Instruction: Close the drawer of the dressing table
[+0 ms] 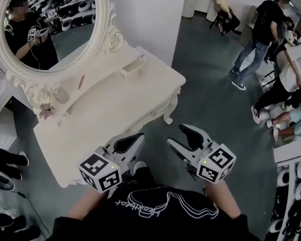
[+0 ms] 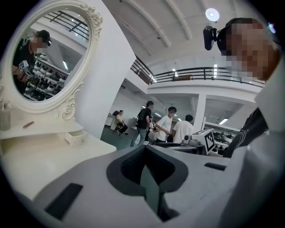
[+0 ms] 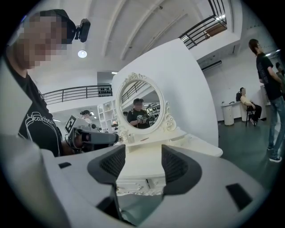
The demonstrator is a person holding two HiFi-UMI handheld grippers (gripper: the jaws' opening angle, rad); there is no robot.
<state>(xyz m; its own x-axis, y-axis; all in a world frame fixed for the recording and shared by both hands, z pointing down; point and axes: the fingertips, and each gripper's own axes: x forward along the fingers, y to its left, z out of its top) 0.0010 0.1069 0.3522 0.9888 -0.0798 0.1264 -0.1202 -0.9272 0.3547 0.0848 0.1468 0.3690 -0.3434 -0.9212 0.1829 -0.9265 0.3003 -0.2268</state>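
Observation:
The white dressing table (image 1: 114,109) with its oval mirror (image 1: 55,32) stands ahead and to the left. A small drawer (image 1: 133,68) juts out of the low shelf at the mirror's right side; it also shows as the small drawer (image 2: 75,137). Both grippers hover off the table's front corner, close to my body and touching nothing. My left gripper (image 1: 139,137) has its jaws together with nothing in them, as the left gripper (image 2: 143,149) shows. My right gripper (image 1: 177,134) is open and empty, and the table's front shows through the gap of the right gripper (image 3: 142,153).
Several people (image 1: 259,31) stand and sit at the back right on the grey floor. Shoe racks (image 1: 290,201) line the right edge and shoes (image 1: 10,220) lie at the lower left. A small pink stick (image 1: 80,82) lies on the mirror shelf.

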